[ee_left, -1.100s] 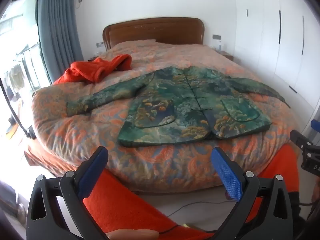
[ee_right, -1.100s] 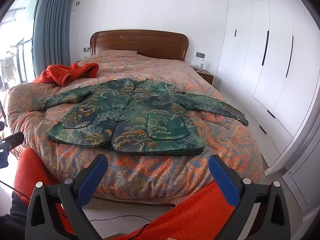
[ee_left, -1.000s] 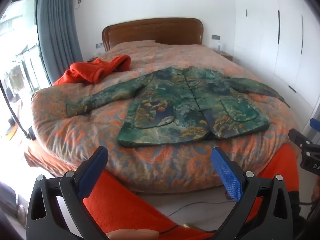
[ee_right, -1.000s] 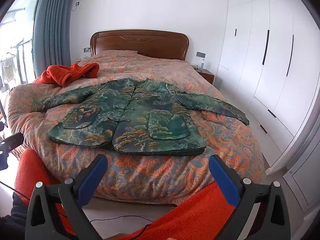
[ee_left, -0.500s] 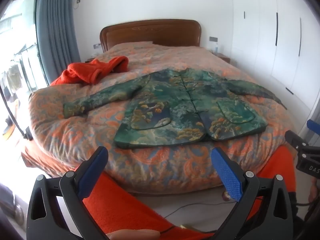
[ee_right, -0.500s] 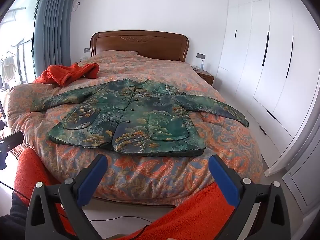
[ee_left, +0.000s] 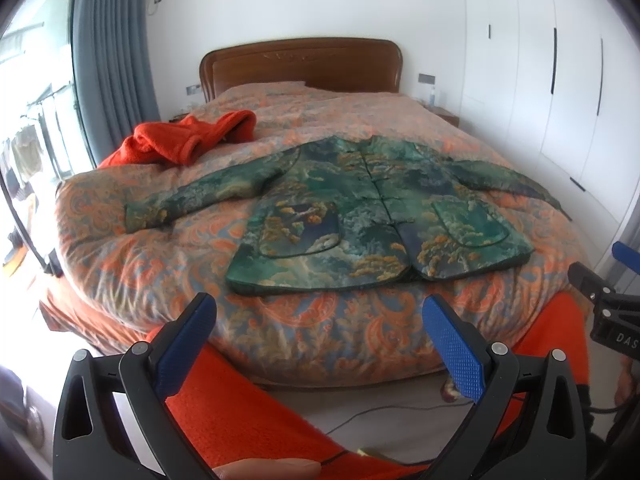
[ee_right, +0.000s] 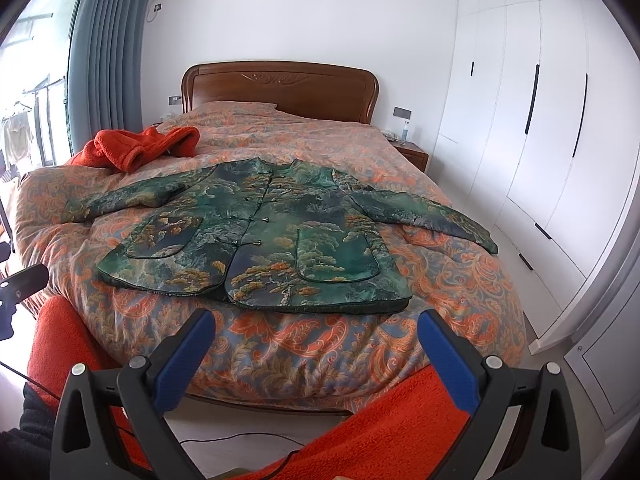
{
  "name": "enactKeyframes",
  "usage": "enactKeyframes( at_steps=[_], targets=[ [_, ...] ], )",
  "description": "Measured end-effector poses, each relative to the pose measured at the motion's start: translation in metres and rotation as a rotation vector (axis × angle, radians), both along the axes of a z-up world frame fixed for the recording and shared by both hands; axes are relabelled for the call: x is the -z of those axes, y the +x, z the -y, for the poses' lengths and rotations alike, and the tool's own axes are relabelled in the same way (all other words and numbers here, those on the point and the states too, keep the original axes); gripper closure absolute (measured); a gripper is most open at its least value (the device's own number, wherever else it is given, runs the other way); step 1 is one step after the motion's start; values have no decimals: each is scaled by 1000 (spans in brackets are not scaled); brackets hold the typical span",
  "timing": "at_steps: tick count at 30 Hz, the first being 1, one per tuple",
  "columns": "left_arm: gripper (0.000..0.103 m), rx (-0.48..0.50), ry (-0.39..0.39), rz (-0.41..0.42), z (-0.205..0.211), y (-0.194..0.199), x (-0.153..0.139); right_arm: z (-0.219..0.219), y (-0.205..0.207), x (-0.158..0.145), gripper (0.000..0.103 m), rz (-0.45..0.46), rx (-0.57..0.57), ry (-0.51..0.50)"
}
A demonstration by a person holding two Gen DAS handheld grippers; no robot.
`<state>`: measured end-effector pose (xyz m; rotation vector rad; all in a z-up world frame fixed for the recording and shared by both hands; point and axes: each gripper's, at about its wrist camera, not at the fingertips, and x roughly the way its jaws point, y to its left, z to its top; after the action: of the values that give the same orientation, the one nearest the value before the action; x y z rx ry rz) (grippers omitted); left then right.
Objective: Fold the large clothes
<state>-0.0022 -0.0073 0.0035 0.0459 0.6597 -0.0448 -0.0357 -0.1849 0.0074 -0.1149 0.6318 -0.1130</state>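
Observation:
A green patterned jacket (ee_left: 376, 208) lies flat and face up on the bed, buttoned, with both sleeves spread out sideways; it also shows in the right wrist view (ee_right: 260, 236). My left gripper (ee_left: 320, 312) is open and empty, held in the air short of the foot of the bed, below the jacket's hem. My right gripper (ee_right: 316, 328) is open and empty too, also short of the bed's foot, below the hem's right half. Neither gripper touches the jacket.
The bed (ee_left: 120, 256) has an orange paisley quilt and a wooden headboard (ee_right: 280, 84). A red fleece garment (ee_left: 188, 140) lies bunched at the bed's far left. White wardrobes (ee_right: 532, 128) line the right wall. A red cloth (ee_right: 400, 432) lies under my grippers.
Both grippers stay open. The left wrist view has shifted slightly, with the jacket a little lower and nearer. The jacket has not moved.

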Motion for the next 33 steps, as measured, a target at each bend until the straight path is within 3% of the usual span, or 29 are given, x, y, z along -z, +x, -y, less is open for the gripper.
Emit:
enactKeyframes(
  at_steps=[33],
  targets=[
    [0,5,-11,-5,0,1,2,0,-1,0,0,-2,1,2]
  ],
)
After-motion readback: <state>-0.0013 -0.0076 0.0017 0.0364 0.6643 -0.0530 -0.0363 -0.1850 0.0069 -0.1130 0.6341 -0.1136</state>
